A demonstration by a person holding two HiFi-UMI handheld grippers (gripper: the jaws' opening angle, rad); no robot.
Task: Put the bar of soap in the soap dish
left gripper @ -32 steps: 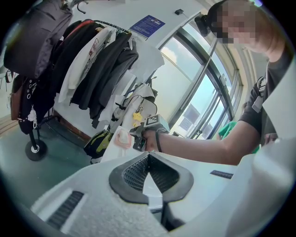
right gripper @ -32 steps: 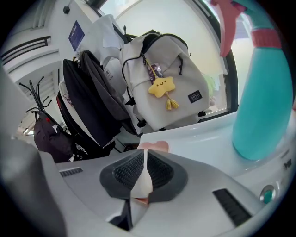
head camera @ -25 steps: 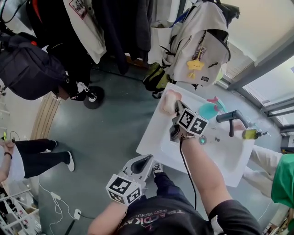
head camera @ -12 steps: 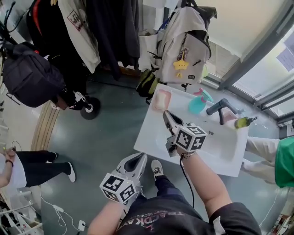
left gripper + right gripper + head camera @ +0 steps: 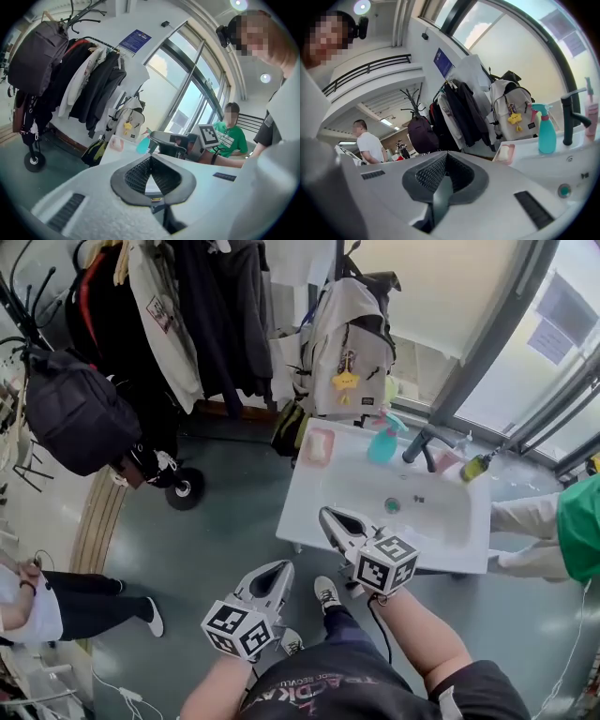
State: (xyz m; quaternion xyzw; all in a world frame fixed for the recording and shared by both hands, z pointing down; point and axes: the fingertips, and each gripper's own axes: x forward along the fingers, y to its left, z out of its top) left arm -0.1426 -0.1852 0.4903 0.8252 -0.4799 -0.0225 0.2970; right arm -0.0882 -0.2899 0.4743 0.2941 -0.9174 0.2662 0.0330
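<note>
Left gripper [image 5: 286, 566] shut and empty, short of the sink [image 5: 339, 486]; bar of soap [image 5: 318, 446] apparently lying in the pink soap dish [image 5: 304, 450] at the sink's far-left corner, likely hard, light, slick, best pinched across its narrow sides; right gripper [image 5: 326, 514] shut, empty.

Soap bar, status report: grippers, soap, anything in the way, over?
Left gripper and right gripper shut, both empty. Bar of soap lying in pink soap dish, sink's far left corner. Nothing in the way.
</note>
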